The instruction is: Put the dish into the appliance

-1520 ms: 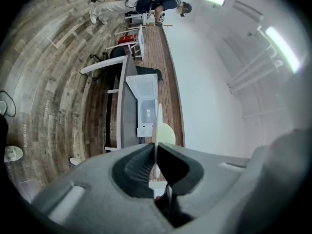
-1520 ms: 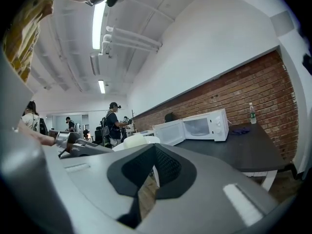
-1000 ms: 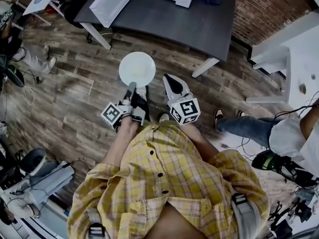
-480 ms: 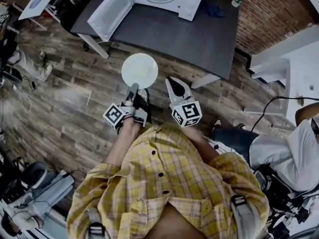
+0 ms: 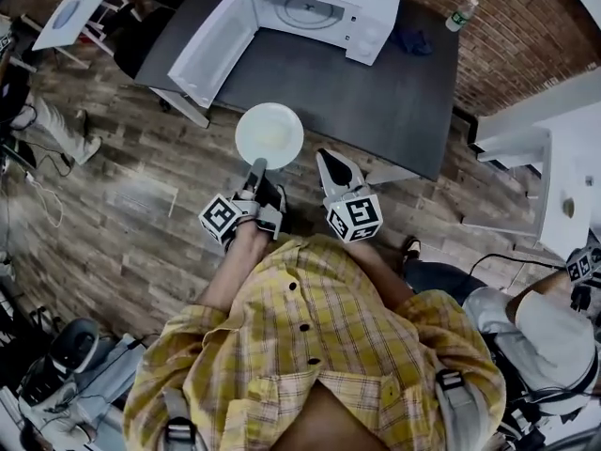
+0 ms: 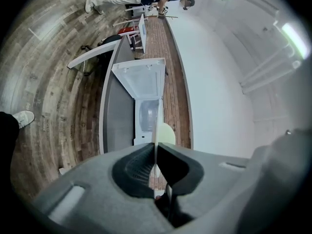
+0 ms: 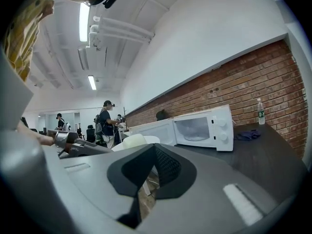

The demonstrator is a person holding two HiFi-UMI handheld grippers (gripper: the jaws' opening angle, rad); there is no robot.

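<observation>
My left gripper (image 5: 257,167) was clamped on the rim of the plate (image 5: 269,134), before the open microwave (image 5: 319,7); my right gripper (image 5: 326,158) was closed, empty.

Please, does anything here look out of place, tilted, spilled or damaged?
Nothing stands out. The left gripper is shut on the rim of the white plate, which looks about level, with nothing spilled. The microwave stands on the dark table with its door open. The right gripper is shut and empty.
</observation>
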